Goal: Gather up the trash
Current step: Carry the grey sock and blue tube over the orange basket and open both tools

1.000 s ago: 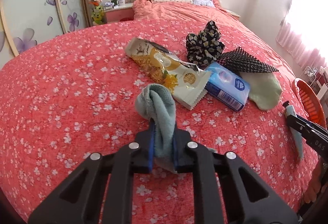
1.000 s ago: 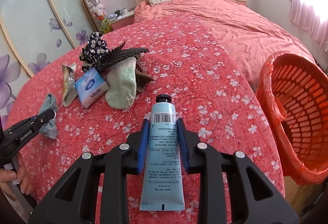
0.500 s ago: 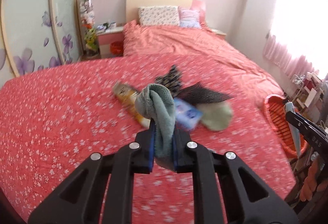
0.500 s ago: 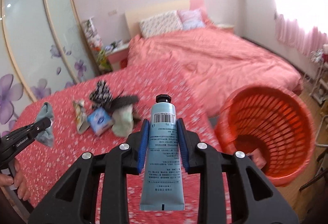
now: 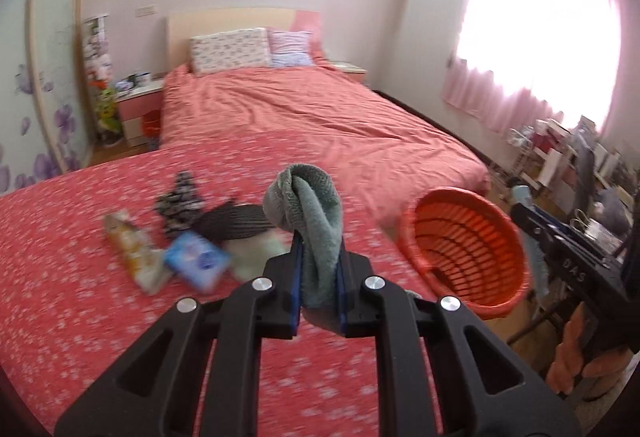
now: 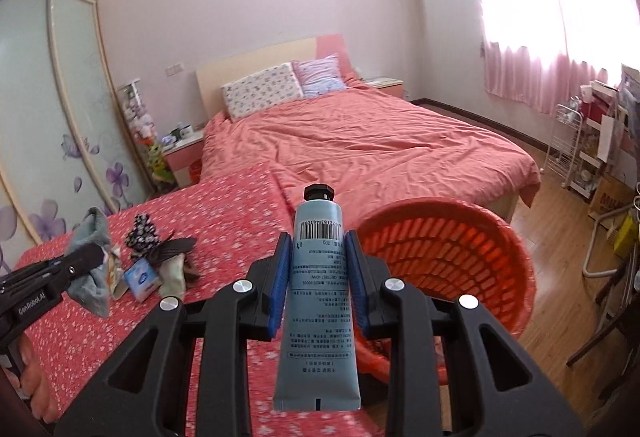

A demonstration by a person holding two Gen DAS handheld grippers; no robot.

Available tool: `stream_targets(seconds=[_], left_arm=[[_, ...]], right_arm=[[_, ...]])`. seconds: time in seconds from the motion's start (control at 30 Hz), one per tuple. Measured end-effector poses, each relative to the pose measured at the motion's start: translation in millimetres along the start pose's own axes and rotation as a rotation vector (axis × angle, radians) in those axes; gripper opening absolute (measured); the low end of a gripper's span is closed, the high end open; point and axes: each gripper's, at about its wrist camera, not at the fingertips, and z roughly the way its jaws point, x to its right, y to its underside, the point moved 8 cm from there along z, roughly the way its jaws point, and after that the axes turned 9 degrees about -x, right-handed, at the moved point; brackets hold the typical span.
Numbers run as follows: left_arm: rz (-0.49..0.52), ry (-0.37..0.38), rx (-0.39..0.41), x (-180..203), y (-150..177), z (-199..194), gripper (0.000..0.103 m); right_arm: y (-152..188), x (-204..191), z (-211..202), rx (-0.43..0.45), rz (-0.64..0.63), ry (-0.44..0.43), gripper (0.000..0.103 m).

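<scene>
Both grippers are loaded and heading for the bin. The left gripper (image 5: 318, 273) is clamped on a grey-green terry sock (image 5: 310, 213), which sticks up between its blue pads and hangs above the red floral bedspread (image 5: 80, 277). The right gripper (image 6: 318, 273) pinches a pale blue squeeze tube with a black cap (image 6: 318, 289), cap pointing forward, just left of the orange plastic lattice basket (image 6: 460, 261) standing on the floor at the bed's edge.

To do this step well, I'd carry each gripper fully over the basket's mouth before letting go: the tube is stiff and should drop straight, but the sock is limp and may cling to a pad, so tip it downward and open wide. Send 1 gripper in at a time so the 2 don't collide at the rim.

Compared with 1 second ago, both views have swung up and rightward: the left view now shows the basket (image 5: 460, 253) whole, where only its rim showed before. The leftover pile, with its blue tissue pack (image 5: 196, 261) and yellow snack wrapper (image 5: 132, 257), has slid down-left and blurred. Both grips look unchanged.
</scene>
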Motion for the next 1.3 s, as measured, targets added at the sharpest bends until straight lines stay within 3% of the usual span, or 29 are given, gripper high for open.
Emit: stream_targets(seconds=[0.3, 0.6, 0.7, 0.73, 0.77, 0.9, 1.07, 1.3], left_arm=[[0.107, 0.151, -0.021, 92.3, -8.9, 37.0, 0.014], [0.171, 0.23, -0.1, 159.4, -12.4, 99.9, 0.015], [0.171, 0.205, -0.127, 168.4, -11.0, 124.8, 0.03], [0.169, 0.194, -0.134, 169.4, -11.2, 129.8, 0.044], [0.166, 0.178, -0.139, 168.1, -10.5, 134.7, 0.048], [0.147, 0.107, -0.166, 146.8, -1.4, 147.2, 0.048], [0.126, 0.043, -0.164, 110.4, 8.5, 138.9, 0.05], [0.043, -0.078, -0.129, 21.4, 24.7, 100.8, 0.058]], right_arm=[[-14.9, 53.9, 6.6, 0.031, 0.079, 0.041, 0.028], [-15.2, 99.8, 35.0, -0.008, 0.179, 0.038, 0.028], [-12.8, 106.7, 48.2, -0.042, 0.202, 0.011, 0.029], [-11.7, 109.6, 49.3, -0.048, 0.209, 0.01, 0.029], [-9.8, 112.6, 53.8, -0.057, 0.214, 0.017, 0.033], [1.2, 116.2, 55.5, -0.076, 0.203, 0.041, 0.044], [12.1, 105.7, 52.7, -0.093, 0.163, 0.078, 0.047], [19.7, 69.9, 54.0, -0.123, 0.09, 0.061, 0.049]])
